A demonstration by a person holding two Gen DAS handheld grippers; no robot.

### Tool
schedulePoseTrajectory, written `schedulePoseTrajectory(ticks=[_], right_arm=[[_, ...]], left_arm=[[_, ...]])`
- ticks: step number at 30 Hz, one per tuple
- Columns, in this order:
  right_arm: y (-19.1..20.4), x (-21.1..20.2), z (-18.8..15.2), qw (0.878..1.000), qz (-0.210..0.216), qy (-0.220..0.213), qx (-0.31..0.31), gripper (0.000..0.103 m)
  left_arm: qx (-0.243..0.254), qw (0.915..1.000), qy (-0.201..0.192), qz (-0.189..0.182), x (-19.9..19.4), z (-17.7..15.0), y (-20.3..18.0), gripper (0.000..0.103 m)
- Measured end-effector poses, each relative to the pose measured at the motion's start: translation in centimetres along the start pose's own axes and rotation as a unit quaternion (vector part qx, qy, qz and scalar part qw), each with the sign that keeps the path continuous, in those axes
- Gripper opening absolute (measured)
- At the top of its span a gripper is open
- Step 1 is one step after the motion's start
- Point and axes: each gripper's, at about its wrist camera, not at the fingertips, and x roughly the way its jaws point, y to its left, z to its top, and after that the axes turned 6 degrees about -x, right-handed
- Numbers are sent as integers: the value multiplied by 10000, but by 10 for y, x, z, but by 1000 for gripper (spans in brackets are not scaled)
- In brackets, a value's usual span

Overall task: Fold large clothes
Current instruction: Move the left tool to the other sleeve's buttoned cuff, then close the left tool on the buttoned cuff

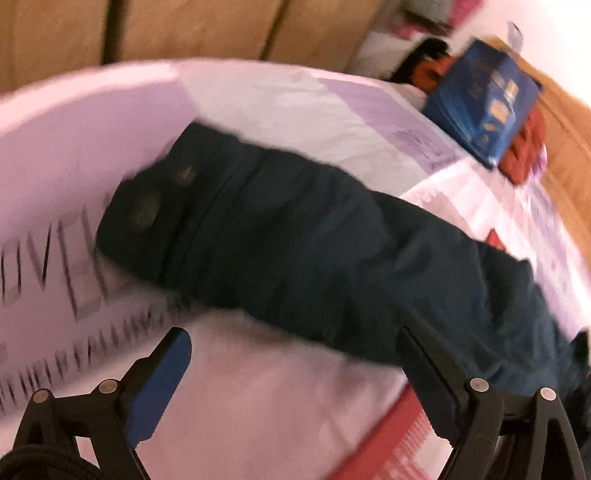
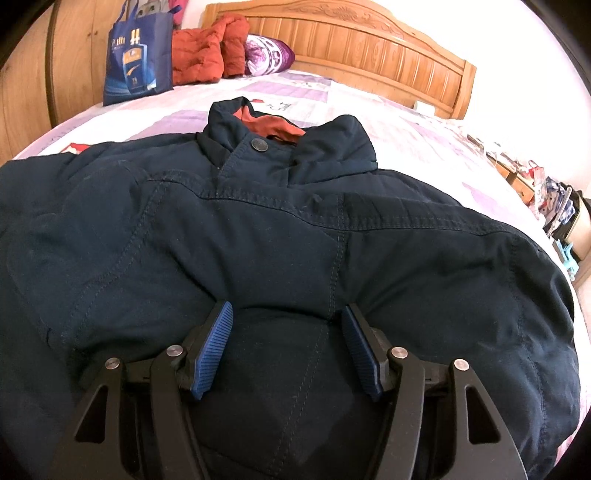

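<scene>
A dark navy jacket [image 2: 295,240] lies spread on the bed, front up, its collar with orange lining [image 2: 273,123] pointing toward the headboard. My right gripper [image 2: 286,308] is open; its fingertips [image 2: 221,310] dig into the jacket's middle, with a bulge of cloth between them and the blue pad faces bare. In the blurred left wrist view one sleeve [image 1: 295,240] stretches across the pale sheet [image 1: 277,406], its buttoned cuff [image 1: 147,210] at the left. My left gripper [image 1: 291,332] stands wide open just short of the sleeve, with nothing pressed between its pads.
A blue shopping bag [image 2: 138,59], a rumpled orange jacket [image 2: 203,55] and a purple pillow [image 2: 269,53] sit at the wooden headboard [image 2: 369,48]. Wooden wardrobe doors [image 1: 184,29] stand behind the bed. Cluttered furniture [image 2: 554,206] stands off the bed's right edge.
</scene>
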Motion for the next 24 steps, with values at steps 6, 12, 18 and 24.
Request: schedulePoseTrajectory(ticks=[6, 12, 18, 24], right_arm=[[0, 0, 0, 10000, 2, -1, 3, 65], [0, 0, 0, 10000, -2, -1, -1, 65], [0, 0, 0, 10000, -7, -4, -6, 65], [1, 0, 0, 10000, -5, -1, -6, 65]], left_arm=[[-545, 9985, -19, 9, 23, 1, 13, 94], [-1278, 9909, -365, 209, 73, 50, 15, 63], [-586, 9947, -817, 201, 52, 67, -30, 12], [426, 9898, -1353, -155, 2, 74, -102, 11]])
